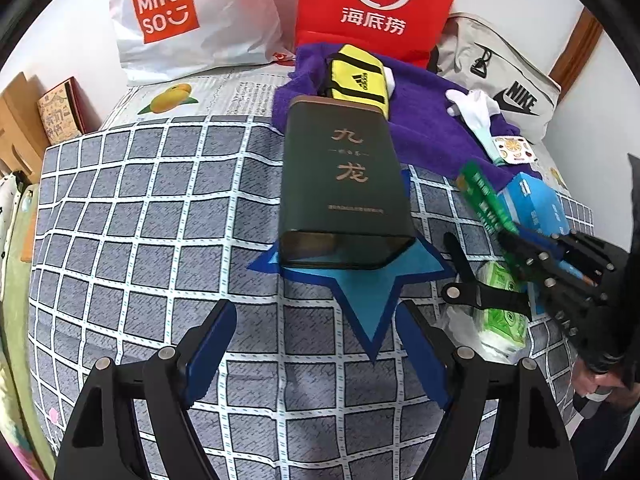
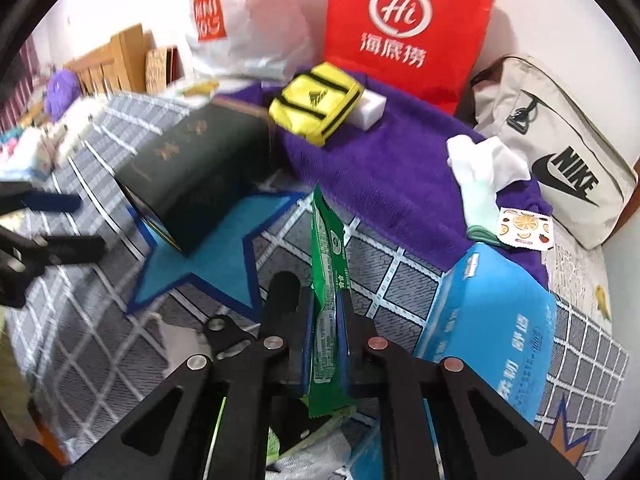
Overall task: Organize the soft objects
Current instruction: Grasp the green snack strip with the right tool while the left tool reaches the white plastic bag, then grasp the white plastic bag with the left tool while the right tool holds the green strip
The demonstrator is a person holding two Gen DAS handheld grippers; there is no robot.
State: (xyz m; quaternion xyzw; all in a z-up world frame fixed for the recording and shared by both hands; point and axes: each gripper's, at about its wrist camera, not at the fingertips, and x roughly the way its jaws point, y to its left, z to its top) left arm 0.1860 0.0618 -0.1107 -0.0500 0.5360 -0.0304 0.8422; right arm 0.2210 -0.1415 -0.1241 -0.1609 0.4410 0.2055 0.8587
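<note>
My right gripper [image 2: 325, 312] is shut on a green flat packet [image 2: 329, 280] and holds it upright above the bed; the packet [image 1: 482, 196] also shows at the right of the left wrist view. My left gripper [image 1: 316, 344] is open and empty, just short of a blue star mat [image 1: 372, 292]. A dark green tin [image 1: 344, 184] lies on that mat. Behind it a purple towel [image 2: 384, 176] carries a yellow Adidas pouch [image 2: 316, 102], a white sponge [image 2: 370, 110] and white socks [image 2: 486, 176]. A blue tissue box [image 2: 492, 324] lies to the right of my right gripper.
A white Miniso bag [image 1: 188, 16], a red paper bag [image 1: 376, 4] and a grey Nike bag [image 1: 504, 84] stand along the far wall. A green-and-white pack [image 1: 502, 316] lies under the right gripper. The checked bedspread [image 1: 140, 220] covers the bed.
</note>
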